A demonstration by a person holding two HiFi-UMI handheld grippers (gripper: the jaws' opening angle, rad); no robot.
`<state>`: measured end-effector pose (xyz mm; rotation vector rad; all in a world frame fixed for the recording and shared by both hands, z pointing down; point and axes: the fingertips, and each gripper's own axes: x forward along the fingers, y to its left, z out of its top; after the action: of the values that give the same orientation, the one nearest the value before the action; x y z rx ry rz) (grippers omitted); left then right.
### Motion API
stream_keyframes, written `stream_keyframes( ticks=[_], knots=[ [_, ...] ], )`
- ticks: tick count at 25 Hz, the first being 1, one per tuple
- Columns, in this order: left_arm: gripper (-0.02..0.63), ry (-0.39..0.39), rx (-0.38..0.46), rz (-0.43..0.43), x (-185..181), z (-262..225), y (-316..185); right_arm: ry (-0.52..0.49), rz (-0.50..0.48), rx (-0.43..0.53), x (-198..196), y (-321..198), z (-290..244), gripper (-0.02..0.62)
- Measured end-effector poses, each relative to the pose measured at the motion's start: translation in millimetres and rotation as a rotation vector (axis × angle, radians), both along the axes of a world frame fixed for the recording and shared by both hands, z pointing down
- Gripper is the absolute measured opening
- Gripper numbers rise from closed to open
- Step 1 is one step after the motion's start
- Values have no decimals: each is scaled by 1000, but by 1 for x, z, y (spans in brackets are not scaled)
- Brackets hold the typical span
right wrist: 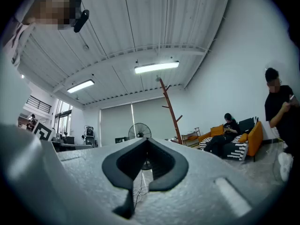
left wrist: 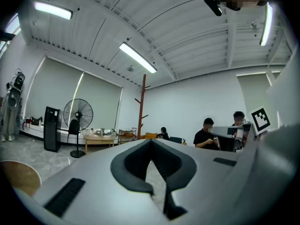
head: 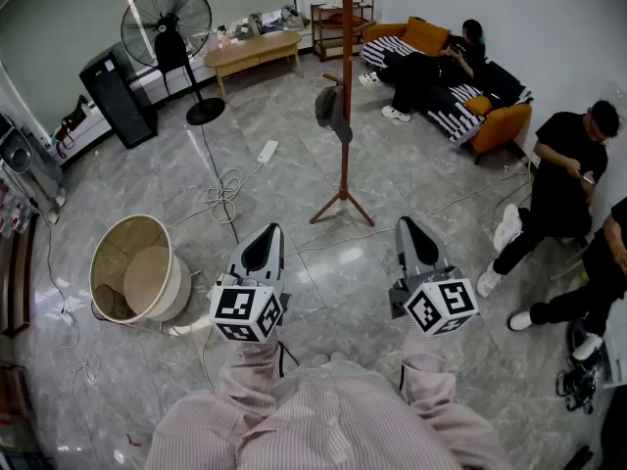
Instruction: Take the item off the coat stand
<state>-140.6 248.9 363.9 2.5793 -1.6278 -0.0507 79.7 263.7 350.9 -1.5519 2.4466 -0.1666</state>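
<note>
- The left gripper (left wrist: 151,142) has its jaws pressed fully together, tip against tip, and nothing sits between them; only the floor shows through the keyhole gap behind the tips.
- The right gripper (right wrist: 146,141) is likewise closed and empty-handed, its two dark pads meeting at the front.
- In the head view both grippers are held side by side, low in front of the person's striped pink sleeves (head: 323,414), with the marker cubes nearest the camera and the jaws pointing ahead over the grey marble floor (head: 392,179).
- The grey hat (head: 333,112) hangs on a lower peg of the coat stand (head: 345,164), partway up the pole on its left side, well apart from both grippers.
- The coat stand is a reddish-brown wooden pole on splayed feet, upright, ahead of the grippers and between their lines of aim.
- A round tan bin (head: 137,272) stands on the floor to the left of the left gripper.
- A white power strip (head: 266,151) with a coiled cable lies left of the stand.
- Farther back are a black pedestal fan (head: 167,23) and a low wooden table (head: 253,51).
- One person sits on an orange sofa (head: 500,125) behind the stand; others sit at the right edge.
</note>
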Motion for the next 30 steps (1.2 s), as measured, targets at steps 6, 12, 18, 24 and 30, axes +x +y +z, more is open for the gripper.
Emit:
stream_keyframes(
  ticks=[6,12,18,24,30],
  knots=[
    [1,6,13,12,3,-1,0,-1,-5,5,0,0,1,5],
    [1,12,2,16,12,0,-3,-2,-11,10,7,-3,0,5],
    [2,7,-15,25,27,7,-4,-7,-19,13,16,-4,5,5],
    [5,14,-32,17,32,17,-1,-20,-48,-10,15,-7,17,5],
    [24,29,-44,8,36,16,-14,-28,-52,-20,23,-17,19,5]
  ],
)
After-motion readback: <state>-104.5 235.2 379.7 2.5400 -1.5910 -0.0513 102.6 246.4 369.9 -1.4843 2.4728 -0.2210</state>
